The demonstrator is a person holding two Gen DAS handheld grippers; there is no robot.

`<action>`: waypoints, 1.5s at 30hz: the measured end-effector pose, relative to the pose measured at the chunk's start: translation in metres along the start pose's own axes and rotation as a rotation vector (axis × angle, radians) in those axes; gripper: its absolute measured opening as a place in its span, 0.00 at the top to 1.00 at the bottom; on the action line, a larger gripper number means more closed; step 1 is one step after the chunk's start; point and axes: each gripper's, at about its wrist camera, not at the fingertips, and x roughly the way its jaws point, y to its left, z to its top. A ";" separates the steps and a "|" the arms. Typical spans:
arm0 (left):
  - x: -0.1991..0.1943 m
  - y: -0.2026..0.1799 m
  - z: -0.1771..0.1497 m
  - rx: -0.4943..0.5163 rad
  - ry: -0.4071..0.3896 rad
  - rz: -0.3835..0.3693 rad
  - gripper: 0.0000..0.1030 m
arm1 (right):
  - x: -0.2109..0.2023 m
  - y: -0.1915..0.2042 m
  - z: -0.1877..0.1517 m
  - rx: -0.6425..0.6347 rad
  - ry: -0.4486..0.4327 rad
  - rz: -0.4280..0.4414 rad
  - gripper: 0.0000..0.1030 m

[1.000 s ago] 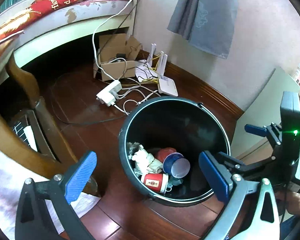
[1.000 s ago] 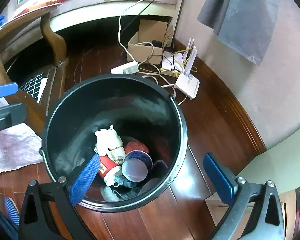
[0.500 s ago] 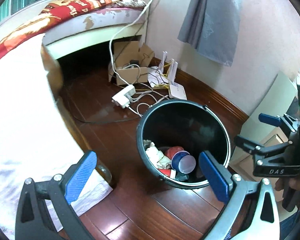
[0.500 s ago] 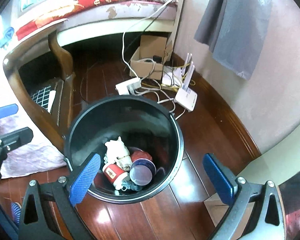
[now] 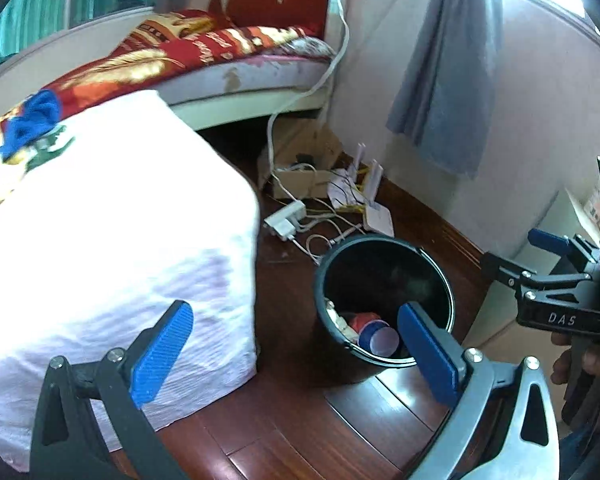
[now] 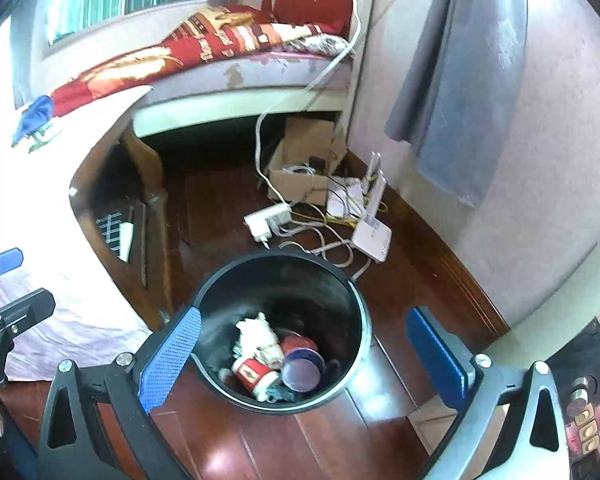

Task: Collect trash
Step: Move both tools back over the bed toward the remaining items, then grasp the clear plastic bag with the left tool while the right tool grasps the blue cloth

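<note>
We find the black trash bin (image 6: 364, 320) standing on the dark wooden floor (image 5: 292, 432), beside a table draped in a white cloth (image 5: 112, 240). Inside it lie a crumpled white paper (image 6: 256, 330), a red paper cup (image 6: 254, 372) and a blue cup (image 6: 300, 370), heaped together at the bottom. We note the left gripper (image 5: 296, 348) with its blue pads spread wide and holding nothing; the right gripper (image 6: 302, 358) is likewise spread and empty above the bin. A white router (image 6: 372, 238) and power strip (image 6: 268, 218) lie near the wall.
</note>
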 end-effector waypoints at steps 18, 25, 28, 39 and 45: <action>-0.082 0.107 0.008 -0.165 -0.175 0.174 0.01 | -0.023 0.116 0.070 -0.070 -0.172 0.214 0.00; -0.109 0.176 0.002 -0.236 -0.210 0.298 0.02 | -0.015 0.184 0.087 -0.141 -0.133 0.331 0.00; -0.119 0.210 0.004 -0.262 -0.214 0.356 0.02 | -0.017 0.211 0.094 -0.175 -0.124 0.345 0.00; -0.108 0.302 0.043 -0.276 -0.250 0.439 0.08 | -0.004 0.316 0.163 -0.305 -0.183 0.480 0.00; -0.083 0.328 0.061 -0.274 -0.236 0.438 0.12 | 0.028 0.365 0.206 -0.355 -0.201 0.497 0.05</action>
